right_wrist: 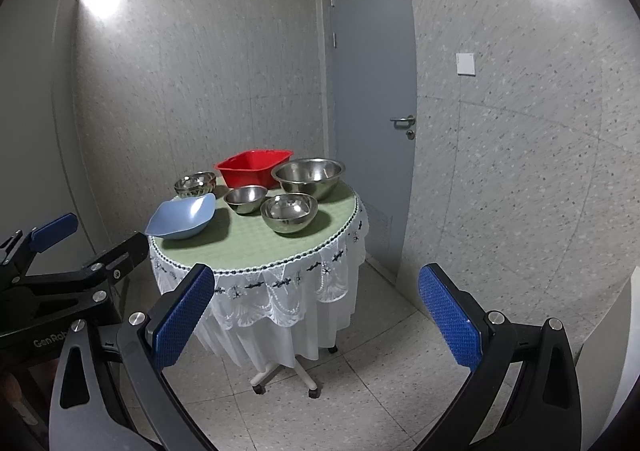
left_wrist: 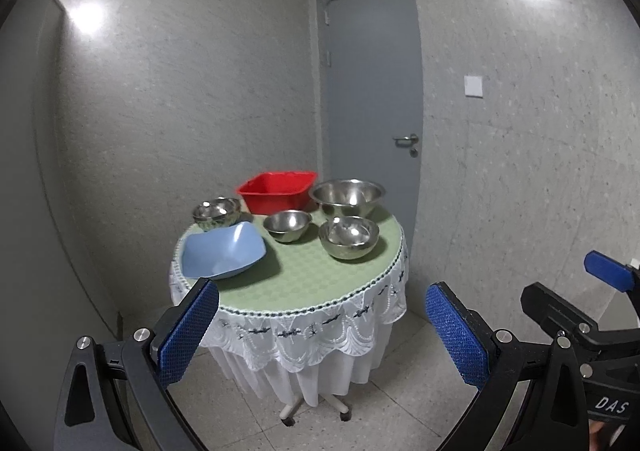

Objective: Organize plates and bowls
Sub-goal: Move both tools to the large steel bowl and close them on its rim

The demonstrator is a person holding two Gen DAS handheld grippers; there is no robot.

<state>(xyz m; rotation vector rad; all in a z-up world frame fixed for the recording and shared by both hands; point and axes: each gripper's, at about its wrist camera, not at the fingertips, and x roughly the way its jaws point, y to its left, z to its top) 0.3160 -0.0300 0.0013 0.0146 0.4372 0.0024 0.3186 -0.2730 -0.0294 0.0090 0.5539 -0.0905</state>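
Note:
A round table [left_wrist: 304, 283] with a green top holds a blue square bowl [left_wrist: 222, 251] at front left, a stack of small steel bowls [left_wrist: 218, 213] behind it, a small steel bowl [left_wrist: 287, 225] in the middle, a medium steel bowl [left_wrist: 349, 237] at right and a large steel bowl [left_wrist: 347, 197] at back right. My left gripper [left_wrist: 320, 327] is open and empty, short of the table. My right gripper [right_wrist: 316, 315] is open and empty, also short of the table [right_wrist: 260, 247]. The left gripper also shows at the left of the right wrist view [right_wrist: 92, 243].
A red plastic tub [left_wrist: 277, 191] stands at the back of the table. A white lace cloth [left_wrist: 304, 335] hangs over the edge. The table stands on a wheeled base [right_wrist: 286, 381] on a tiled floor. A grey door [left_wrist: 370, 91] is shut behind it. Walls close in on both sides.

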